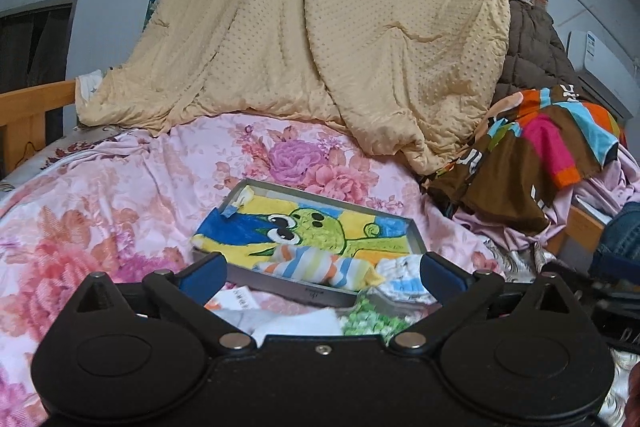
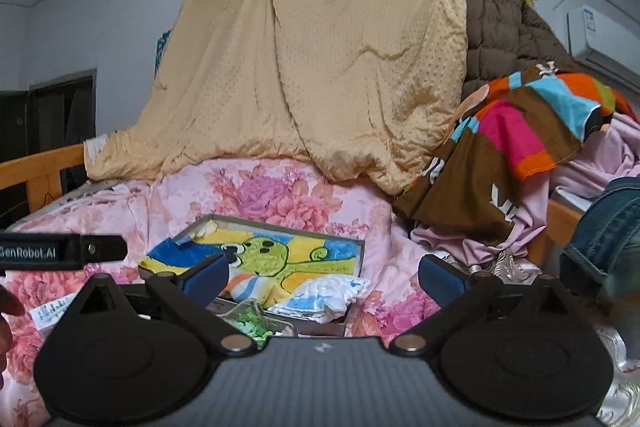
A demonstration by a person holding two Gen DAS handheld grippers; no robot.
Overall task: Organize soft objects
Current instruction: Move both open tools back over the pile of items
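A grey metal tray (image 1: 416,233) (image 2: 362,251) lies on the floral bed cover. In it lie a yellow and blue cartoon frog towel (image 1: 308,227) (image 2: 276,251), an orange, blue and white striped sock (image 1: 316,265) (image 2: 248,285) and a white and blue folded cloth (image 1: 400,267) (image 2: 324,293). A clear bag with green bits (image 1: 370,319) (image 2: 250,323) rests at the tray's near edge. My left gripper (image 1: 322,267) is open and empty just before the tray. My right gripper (image 2: 322,275) is open and empty over the tray's near side.
A tan blanket (image 1: 320,39) hangs behind the bed. A brown, pink and orange garment (image 1: 532,147) and pink clothes are piled at the right, with jeans (image 2: 608,227) at the far right. White cloths (image 1: 280,319) and a paper label (image 2: 52,311) lie near me. Wooden bed rail at left (image 1: 36,107).
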